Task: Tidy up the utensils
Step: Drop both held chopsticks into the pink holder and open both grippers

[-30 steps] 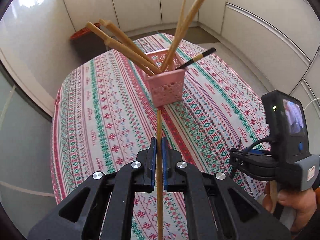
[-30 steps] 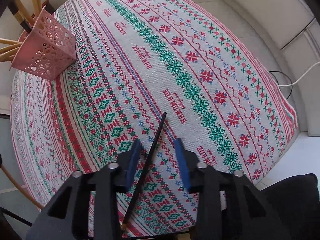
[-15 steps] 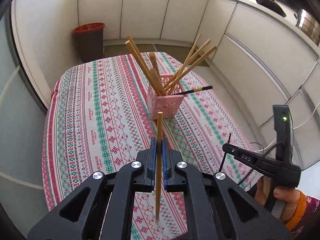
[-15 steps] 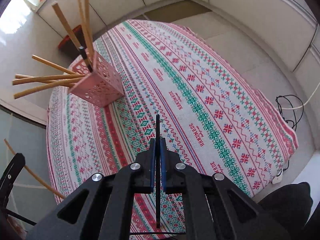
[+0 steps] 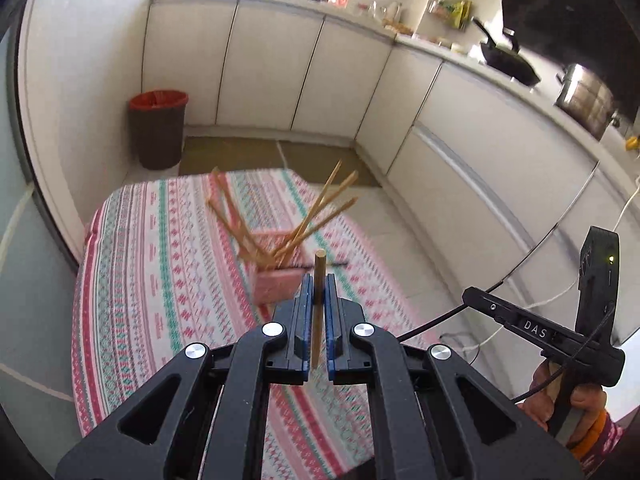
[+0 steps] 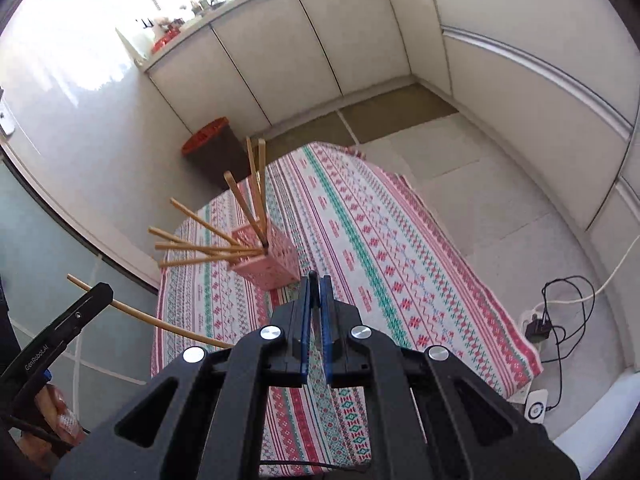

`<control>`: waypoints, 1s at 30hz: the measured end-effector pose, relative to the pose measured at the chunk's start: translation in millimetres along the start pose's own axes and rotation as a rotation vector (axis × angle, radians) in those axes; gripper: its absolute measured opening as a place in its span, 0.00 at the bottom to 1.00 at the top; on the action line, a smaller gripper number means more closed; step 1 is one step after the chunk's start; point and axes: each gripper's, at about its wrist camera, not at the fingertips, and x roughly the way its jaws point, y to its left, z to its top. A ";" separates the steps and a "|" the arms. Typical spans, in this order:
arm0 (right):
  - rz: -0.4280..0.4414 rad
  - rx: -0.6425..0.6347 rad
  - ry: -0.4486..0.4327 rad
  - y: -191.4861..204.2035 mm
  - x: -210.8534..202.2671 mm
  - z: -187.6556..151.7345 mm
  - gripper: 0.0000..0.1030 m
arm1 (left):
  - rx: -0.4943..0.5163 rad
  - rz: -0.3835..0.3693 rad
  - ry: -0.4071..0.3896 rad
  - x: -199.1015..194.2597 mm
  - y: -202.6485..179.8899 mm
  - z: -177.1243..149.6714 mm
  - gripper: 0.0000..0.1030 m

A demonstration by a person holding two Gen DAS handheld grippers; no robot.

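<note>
left gripper (image 5: pixel 316 292): jaws clamped on wooden chopstick (image 5: pixel 319 280) | right gripper (image 6: pixel 315 300): jaws clamped on black chopstick (image 6: pixel 314 278) | pink basket (image 6: pixel 272 264) on desk (image 6: pixel 380 240)

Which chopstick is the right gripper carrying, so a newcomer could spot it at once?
Find the patterned tablecloth with the pink basket of wooden chopsticks on it. Nearer the camera, the right gripper is shut on the black chopstick. It is thin and dark, unlike the pale wooden ones.
</note>
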 end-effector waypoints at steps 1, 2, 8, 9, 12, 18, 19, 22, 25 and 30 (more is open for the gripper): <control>0.013 -0.007 -0.021 2.6 -9.4 13.1 0.05 | 0.006 -0.003 -0.014 -3.0 -3.4 8.9 0.05; 0.024 -0.014 -0.039 5.9 -18.9 24.7 0.05 | 0.015 0.005 -0.033 -6.3 -7.3 20.1 0.05; 0.127 -0.040 -0.115 21.6 -54.6 86.2 0.05 | 0.012 0.073 -0.139 -11.7 -10.0 81.7 0.05; 0.137 -0.048 -0.126 25.1 -57.8 93.7 0.05 | 0.009 0.088 -0.150 -9.8 -8.5 87.5 0.05; 0.152 -0.079 -0.152 36.8 -59.0 109.6 0.05 | 0.001 0.143 -0.175 4.3 -3.9 103.0 0.05; 0.166 -0.093 -0.128 52.5 -33.3 116.9 0.05 | -0.022 0.186 -0.142 51.9 11.3 107.5 0.07; 0.171 -0.090 -0.115 53.9 -27.2 116.6 0.05 | -0.041 0.178 -0.126 59.7 16.3 103.5 0.07; 0.171 -0.096 -0.098 60.5 -16.0 115.3 0.05 | -0.102 0.172 -0.145 56.6 29.7 93.8 0.11; 0.164 -0.125 -0.095 70.0 -7.4 113.5 0.05 | -0.171 0.176 -0.216 32.8 41.5 88.5 0.14; 0.141 -0.171 -0.113 89.0 7.9 108.8 0.05 | -0.297 0.170 -0.301 -2.9 65.7 82.1 0.28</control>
